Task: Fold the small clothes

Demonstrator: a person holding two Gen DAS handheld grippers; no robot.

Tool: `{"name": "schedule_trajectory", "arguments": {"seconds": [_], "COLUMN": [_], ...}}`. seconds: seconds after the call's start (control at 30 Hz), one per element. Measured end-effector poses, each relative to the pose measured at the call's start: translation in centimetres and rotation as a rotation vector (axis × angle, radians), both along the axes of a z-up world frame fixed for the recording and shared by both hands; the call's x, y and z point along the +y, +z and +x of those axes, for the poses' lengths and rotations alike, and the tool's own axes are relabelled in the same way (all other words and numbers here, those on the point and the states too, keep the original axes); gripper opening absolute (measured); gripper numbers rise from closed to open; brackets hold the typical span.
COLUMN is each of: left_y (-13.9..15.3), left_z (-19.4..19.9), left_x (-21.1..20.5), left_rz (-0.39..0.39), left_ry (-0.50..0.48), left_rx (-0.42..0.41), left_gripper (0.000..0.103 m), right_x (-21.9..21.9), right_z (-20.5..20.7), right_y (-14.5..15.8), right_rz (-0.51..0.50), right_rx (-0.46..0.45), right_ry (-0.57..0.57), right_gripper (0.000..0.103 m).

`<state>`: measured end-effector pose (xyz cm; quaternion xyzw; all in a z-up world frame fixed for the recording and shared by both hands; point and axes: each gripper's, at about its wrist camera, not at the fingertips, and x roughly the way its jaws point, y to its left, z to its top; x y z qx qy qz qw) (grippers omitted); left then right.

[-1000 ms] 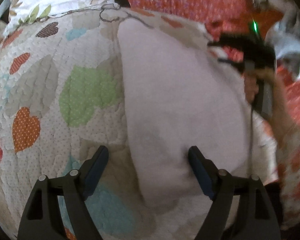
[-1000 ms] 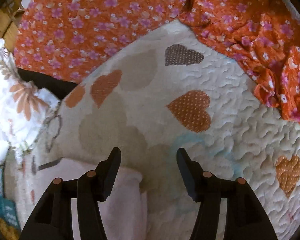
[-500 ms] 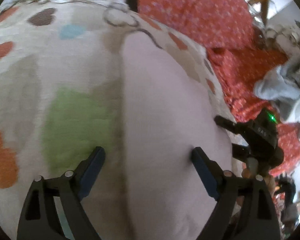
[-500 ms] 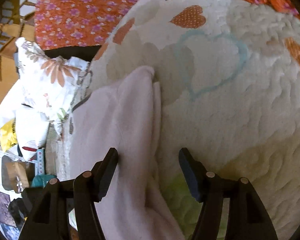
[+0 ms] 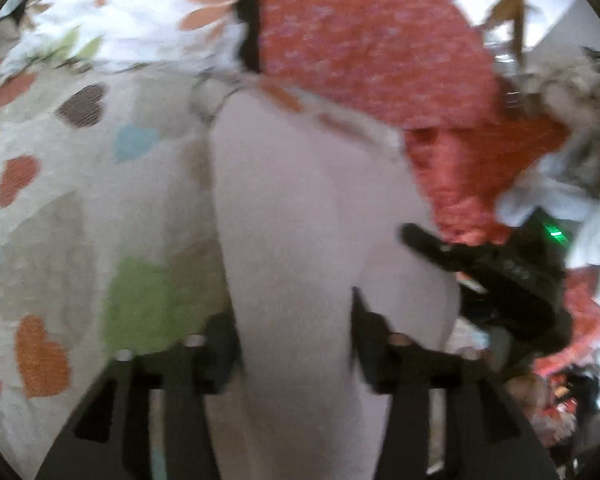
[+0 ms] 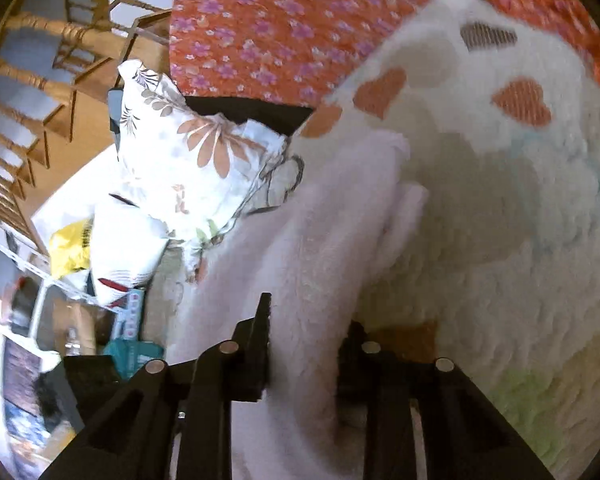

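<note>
Gripping the cloth [image 5: 300, 216] on the bed [image 6: 520, 240], both jaws pinching folds; I'd lift evenly, edges aligned.

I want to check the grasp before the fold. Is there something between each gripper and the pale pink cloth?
Nothing visible stands between them. The pale pink cloth already runs between the fingers of the left gripper, and of the right gripper too. It lies on the heart-pattern quilt. Blur hides whether the pads press it.
</note>
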<state>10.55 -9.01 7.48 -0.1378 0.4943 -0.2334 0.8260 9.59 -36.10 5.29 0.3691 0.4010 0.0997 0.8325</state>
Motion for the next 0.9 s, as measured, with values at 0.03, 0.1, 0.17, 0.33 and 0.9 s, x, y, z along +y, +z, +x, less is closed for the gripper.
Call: {"name": "schedule_trajectory", "arguments": {"seconds": [0.03, 0.1, 0.17, 0.33, 0.9], "left_y": [-1.2, -3.0, -3.7, -3.9, -0.4], "left_z": [0.3, 0.5, 0.3, -1.3, -8.3], "left_x": [0.1, 0.6, 1.2, 2.1, 14.2], "left_rz": [0.072, 0.153, 0.138, 0.238, 0.249], "left_ry": [0.023, 0.039, 0.033, 0.023, 0.18], "left_rx": [0.031, 0.074, 0.089, 0.036, -0.142], "left_gripper": [0.056, 0.057, 0.063, 0.082, 0.084], "right_x": [0.0, -0.3, -0.7, 1.2, 19.1], "right_z": [0.3, 0.7, 0.3, -1.8, -8.0], "right_y": [-0.4, -1.1, -0.7, 2.3, -2.9], "right_rz": [-0.033, -0.099, -0.131, -0.227, -0.595], "right_rx": [0.028, 0.08, 0.072, -0.025, 0.006], "right_ry": [-0.016, -0.064, -0.092, -0.026, 0.48], "right_gripper": [0.038, 0.039, 0.039, 0.039, 0.03]}}
